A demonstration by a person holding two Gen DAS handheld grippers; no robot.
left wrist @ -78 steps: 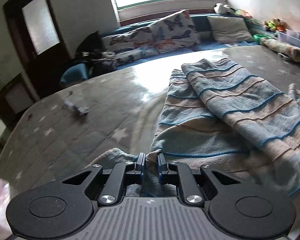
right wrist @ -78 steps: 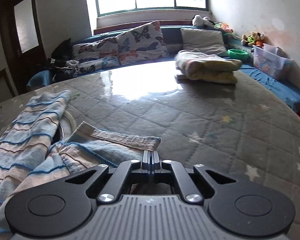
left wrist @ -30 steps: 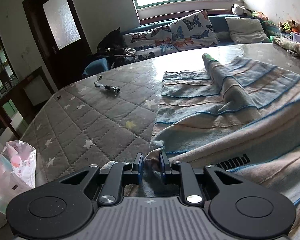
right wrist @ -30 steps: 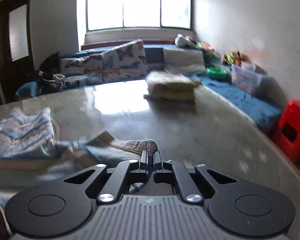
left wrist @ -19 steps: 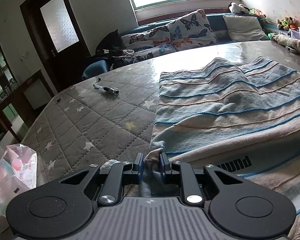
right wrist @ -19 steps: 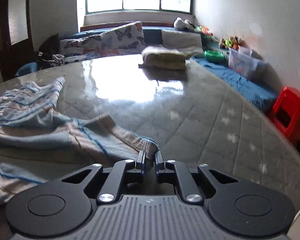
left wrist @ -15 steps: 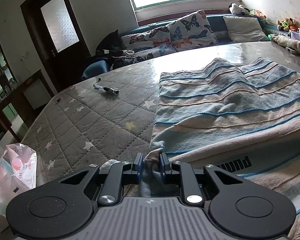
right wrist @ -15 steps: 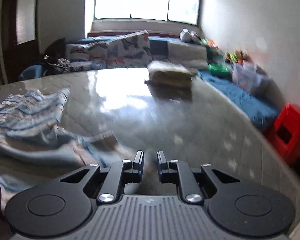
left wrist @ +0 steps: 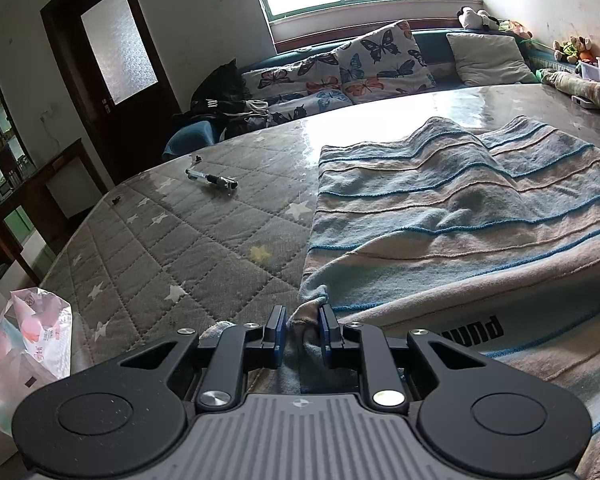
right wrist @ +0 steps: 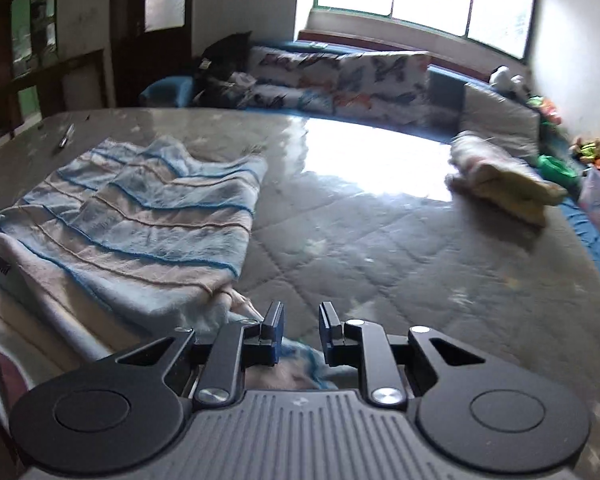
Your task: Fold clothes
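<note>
A blue and beige striped garment [left wrist: 460, 208] lies spread on the grey quilted bed [left wrist: 180, 240], its upper layer folded over a lower one with black lettering [left wrist: 476, 330]. My left gripper [left wrist: 302, 320] is shut on the garment's bunched near-left corner. In the right wrist view the same garment [right wrist: 148, 216] lies to the left. My right gripper [right wrist: 300, 316] hovers at its near-right corner. Its jaws stand apart and nothing is pressed between them. A bit of blue-edged cloth shows beneath them.
A pen [left wrist: 212, 179] lies on the bed left of the garment. A folded pile of clothes [right wrist: 500, 184] sits at the far right. Butterfly cushions [left wrist: 380, 64] line the back. A plastic bag [left wrist: 28, 340] sits off the bed's left edge.
My right gripper let go of the garment's corner, opened, and swung and rolled to face left. The lifted fold settled flat. The left gripper kept still with its grip.
</note>
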